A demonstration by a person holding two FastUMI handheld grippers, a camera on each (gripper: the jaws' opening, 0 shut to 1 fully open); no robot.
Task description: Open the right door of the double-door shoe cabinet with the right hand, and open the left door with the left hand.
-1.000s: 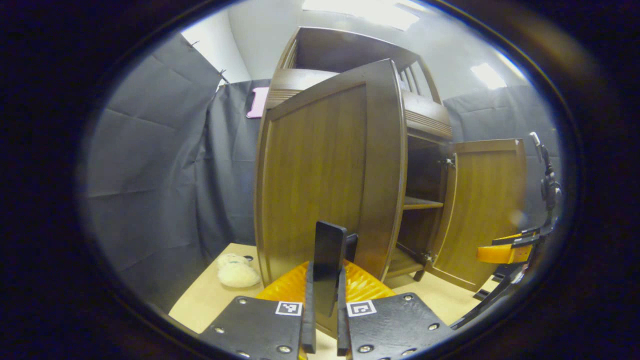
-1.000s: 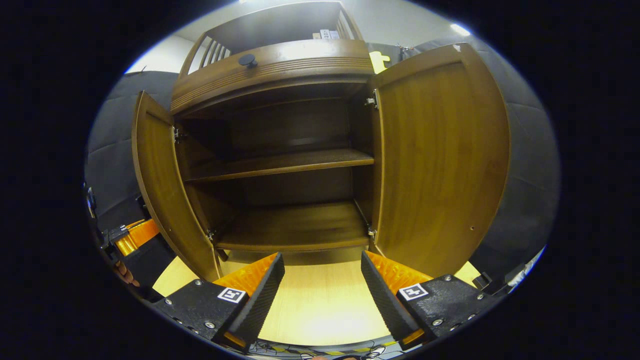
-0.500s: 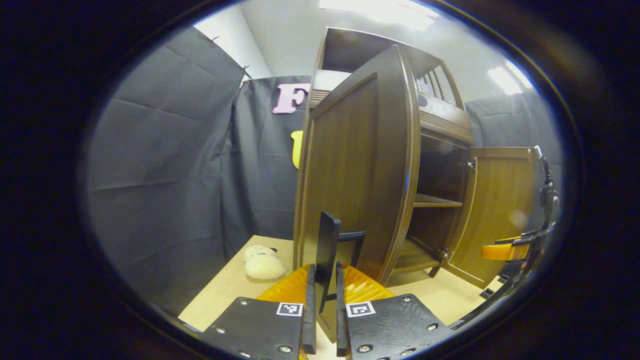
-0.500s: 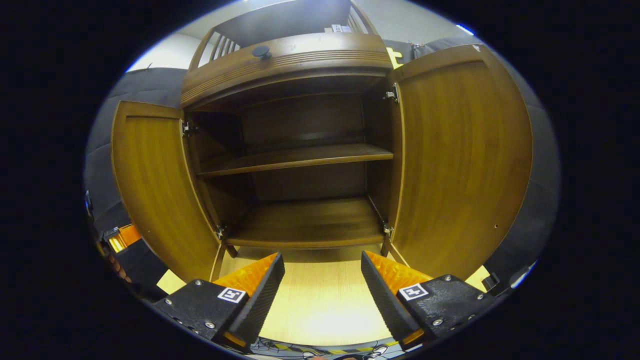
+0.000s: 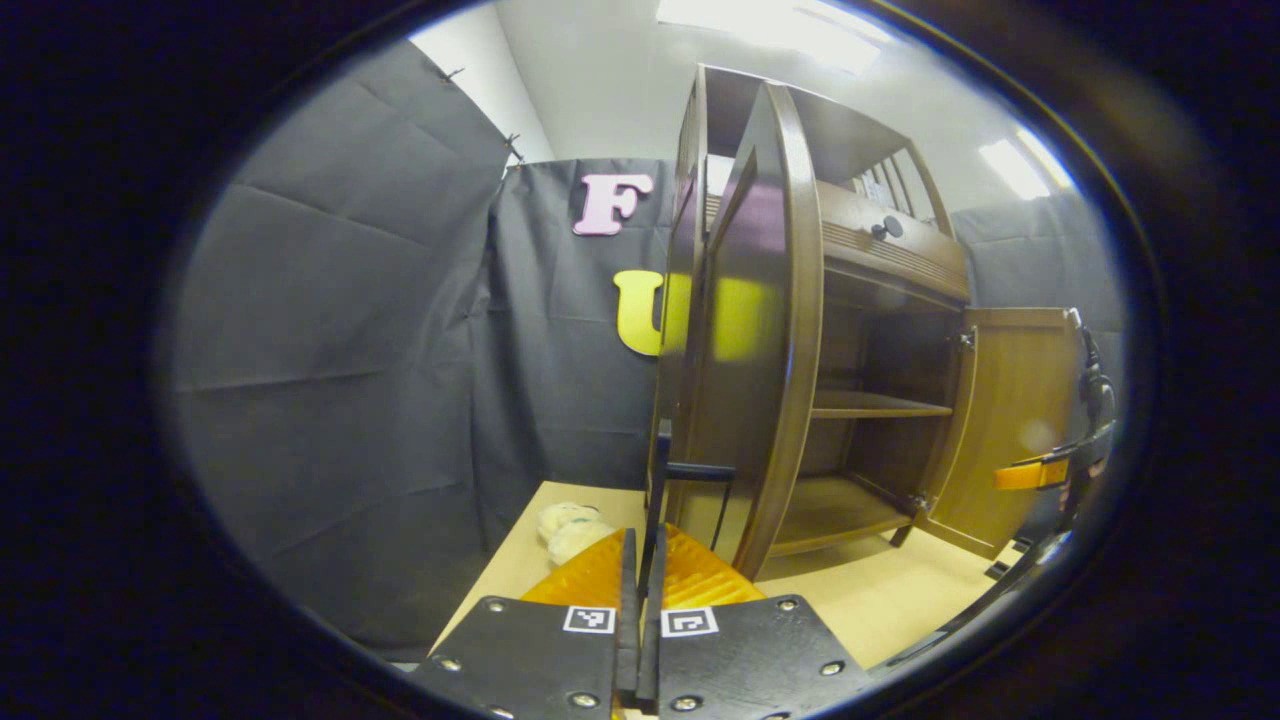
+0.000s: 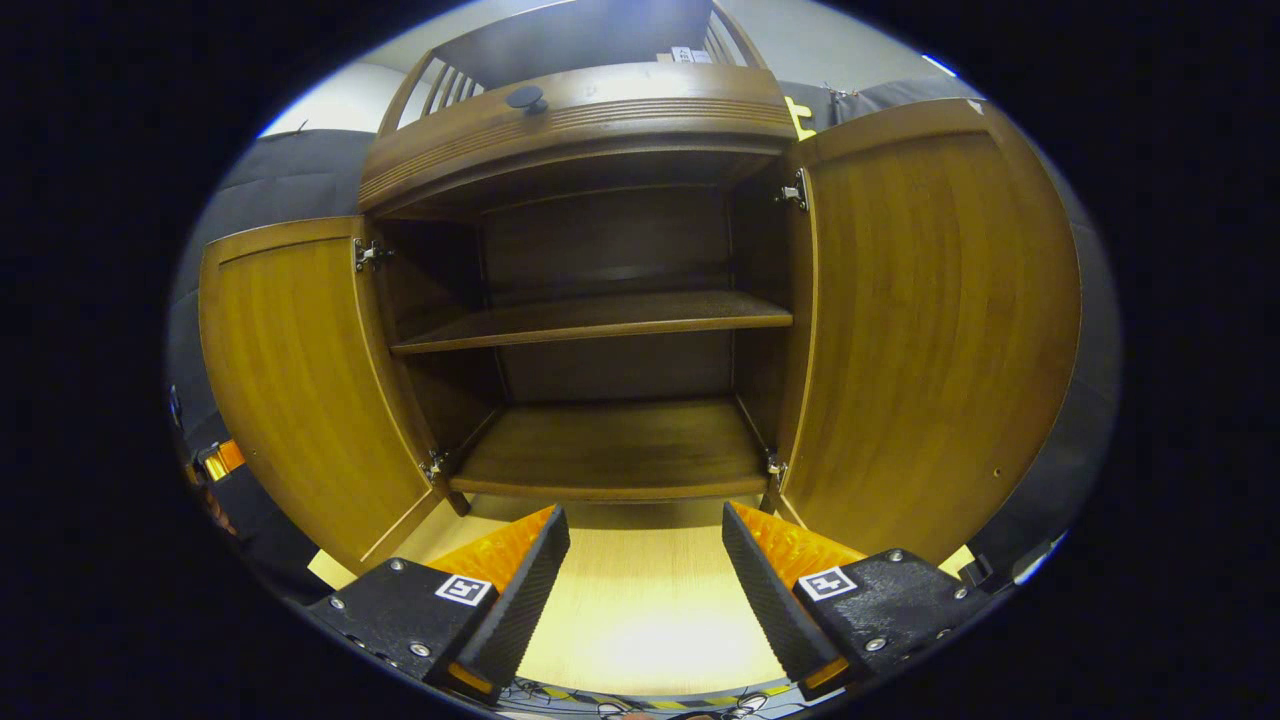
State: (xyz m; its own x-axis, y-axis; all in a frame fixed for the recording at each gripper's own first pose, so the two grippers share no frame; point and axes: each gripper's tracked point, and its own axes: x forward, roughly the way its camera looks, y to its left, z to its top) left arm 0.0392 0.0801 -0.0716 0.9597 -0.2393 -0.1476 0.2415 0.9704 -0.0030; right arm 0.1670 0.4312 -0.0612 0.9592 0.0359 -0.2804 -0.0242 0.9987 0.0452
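- I'm looking at the shoe cabinet [image 6: 590, 120]: dark brown wood, standing upright on a pale wooden floor, with a grooved top band carrying a small round black knob.
- Left door [image 6: 290, 370] is hanging wide open, swung out on its hinges, its plain inner face showing toward the right gripper view.
- In the left gripper view I'm seeing that door nearly edge-on, a thin black handle [image 5: 690, 470] sticking out from its lower outer face.
- Right door [image 6: 930, 320] is standing wide open too.
- Interior is showing one middle shelf [image 6: 590, 318] and a bottom board, both bare.
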